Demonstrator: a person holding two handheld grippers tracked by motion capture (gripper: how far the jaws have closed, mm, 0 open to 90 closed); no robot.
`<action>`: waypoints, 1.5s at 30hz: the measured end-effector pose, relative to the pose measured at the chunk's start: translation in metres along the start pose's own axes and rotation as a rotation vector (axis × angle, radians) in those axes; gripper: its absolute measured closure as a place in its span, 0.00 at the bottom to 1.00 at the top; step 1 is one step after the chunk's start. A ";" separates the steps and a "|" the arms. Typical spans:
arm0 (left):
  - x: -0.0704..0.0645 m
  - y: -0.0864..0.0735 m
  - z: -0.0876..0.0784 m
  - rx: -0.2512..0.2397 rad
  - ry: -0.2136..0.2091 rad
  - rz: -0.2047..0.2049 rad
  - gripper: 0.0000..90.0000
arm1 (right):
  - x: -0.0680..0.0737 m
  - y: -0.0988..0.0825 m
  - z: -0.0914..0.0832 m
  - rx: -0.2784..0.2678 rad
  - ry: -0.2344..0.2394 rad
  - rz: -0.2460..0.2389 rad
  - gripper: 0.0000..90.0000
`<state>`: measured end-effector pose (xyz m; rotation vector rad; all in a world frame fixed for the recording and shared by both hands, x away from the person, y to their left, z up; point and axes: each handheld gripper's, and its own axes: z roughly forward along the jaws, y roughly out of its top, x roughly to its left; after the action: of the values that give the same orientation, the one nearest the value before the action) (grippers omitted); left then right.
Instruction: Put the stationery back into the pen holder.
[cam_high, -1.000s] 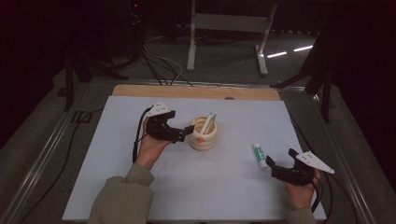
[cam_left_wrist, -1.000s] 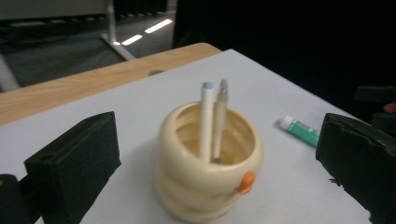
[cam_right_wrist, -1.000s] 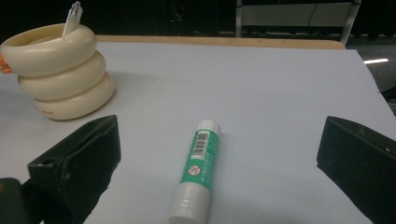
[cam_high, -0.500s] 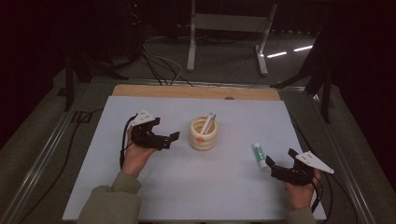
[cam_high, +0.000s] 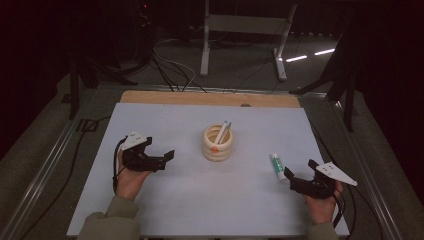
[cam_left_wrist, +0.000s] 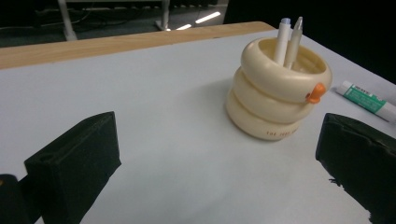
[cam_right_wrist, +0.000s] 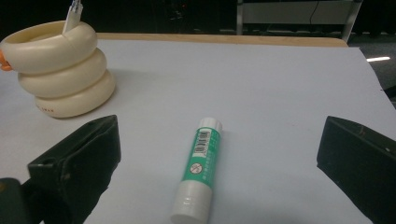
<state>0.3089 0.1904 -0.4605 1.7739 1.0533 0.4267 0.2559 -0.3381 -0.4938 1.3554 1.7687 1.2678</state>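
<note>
- The cream ringed pen holder stands upright near the middle of the white table sheet, with two pens leaning inside it and a small orange knob on its rim
- The left gripper sits to the left of the holder, well apart from it, its jaws pointing toward the holder and spread wide with nothing between them
- In the left gripper view the holder stands beyond the gap between the jaws, closer to the right-hand jaw
- A green and white glue stick lies flat on the sheet to the right of the holder, apart from it
- The right gripper rests just beyond the glue stick, on the side away from the holder, jaws wide apart and empty
- In the right gripper view the glue stick lies between the jaws, touching neither
</note>
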 end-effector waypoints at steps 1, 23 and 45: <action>0.001 -0.002 -0.003 0.000 0.008 0.002 0.00 | 0.000 0.000 0.000 0.001 -0.001 -0.003 0.00; 0.011 -0.041 -0.044 -0.118 0.103 -0.022 0.00 | -0.003 0.001 0.002 0.037 -0.003 -0.003 0.00; 0.010 -0.049 -0.045 -0.128 0.125 -0.019 0.00 | 0.004 0.041 0.015 0.281 0.056 -0.028 0.00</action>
<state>0.2610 0.2302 -0.4848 1.6397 1.1040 0.5872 0.2840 -0.3274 -0.4618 1.4511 2.0583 1.0813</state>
